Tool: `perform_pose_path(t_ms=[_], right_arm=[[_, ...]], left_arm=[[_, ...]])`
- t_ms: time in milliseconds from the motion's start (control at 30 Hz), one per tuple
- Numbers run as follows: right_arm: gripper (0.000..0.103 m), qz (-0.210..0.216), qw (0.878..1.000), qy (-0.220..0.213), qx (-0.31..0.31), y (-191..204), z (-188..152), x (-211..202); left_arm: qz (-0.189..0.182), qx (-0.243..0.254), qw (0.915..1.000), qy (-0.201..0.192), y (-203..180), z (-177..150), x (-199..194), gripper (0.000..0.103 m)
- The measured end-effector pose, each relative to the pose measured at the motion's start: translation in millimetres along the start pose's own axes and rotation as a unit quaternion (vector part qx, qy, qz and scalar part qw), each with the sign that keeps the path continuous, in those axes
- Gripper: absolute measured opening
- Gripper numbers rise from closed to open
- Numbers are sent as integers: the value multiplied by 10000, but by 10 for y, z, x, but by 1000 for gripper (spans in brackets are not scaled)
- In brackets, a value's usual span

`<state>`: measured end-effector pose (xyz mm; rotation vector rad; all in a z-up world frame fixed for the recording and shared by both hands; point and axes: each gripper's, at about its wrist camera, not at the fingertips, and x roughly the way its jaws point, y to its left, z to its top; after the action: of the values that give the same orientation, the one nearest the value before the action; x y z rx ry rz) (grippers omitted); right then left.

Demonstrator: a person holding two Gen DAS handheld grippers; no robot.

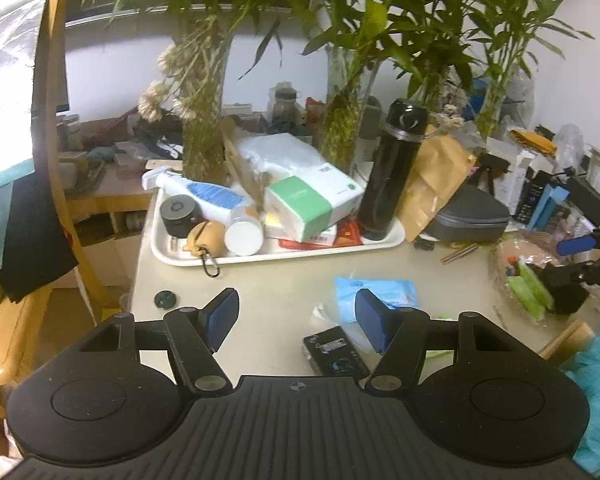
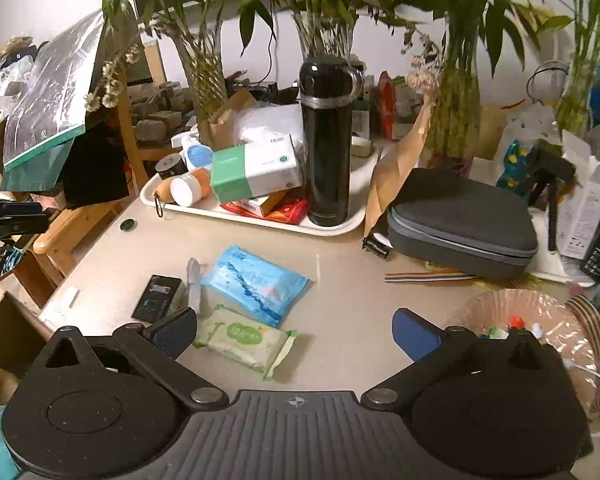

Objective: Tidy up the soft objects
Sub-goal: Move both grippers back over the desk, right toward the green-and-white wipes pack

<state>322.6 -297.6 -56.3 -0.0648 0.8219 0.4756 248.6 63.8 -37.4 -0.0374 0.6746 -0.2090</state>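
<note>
Currently, the left gripper (image 1: 296, 320) and right gripper (image 2: 296, 332) both stand wide apart, holding and touching nothing. One blue tissue pack (image 2: 256, 284) and one green wipes pack (image 2: 244, 338) lie touching on the table (image 2: 340, 248), the wipes between the right gripper's fingertips, the blue pack just beyond.

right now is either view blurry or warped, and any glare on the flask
Both views are fisheye-warped: dark corners, table edges bowing. Left wrist view is softer, its flask carrying one small highlight near the cap. Right wrist view is sharper, with print on the blue pack and green pack visible; its flask shows faint vertical sheen, nothing blown out.
</note>
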Motion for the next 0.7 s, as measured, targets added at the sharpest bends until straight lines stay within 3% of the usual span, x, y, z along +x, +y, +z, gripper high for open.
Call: perform_pose_path(t_ms=[267, 467, 600, 700], right_arm=[[103, 122, 9987, 196, -451, -131, 9, 529], [103, 528, 9953, -23, -814, -159, -12, 862], [103, 614, 9899, 326, -1238, -91, 22, 1106], [103, 936, 9836, 529, -1449, -72, 13, 1254]], left_arm=[[6, -221, 9996, 154, 59, -8, 71, 64], [161, -123, 9996, 191, 23, -2, 111, 64], [205, -127, 9994, 237, 42, 0, 130, 64], [276, -124, 9991, 299, 55, -6, 143, 64]])
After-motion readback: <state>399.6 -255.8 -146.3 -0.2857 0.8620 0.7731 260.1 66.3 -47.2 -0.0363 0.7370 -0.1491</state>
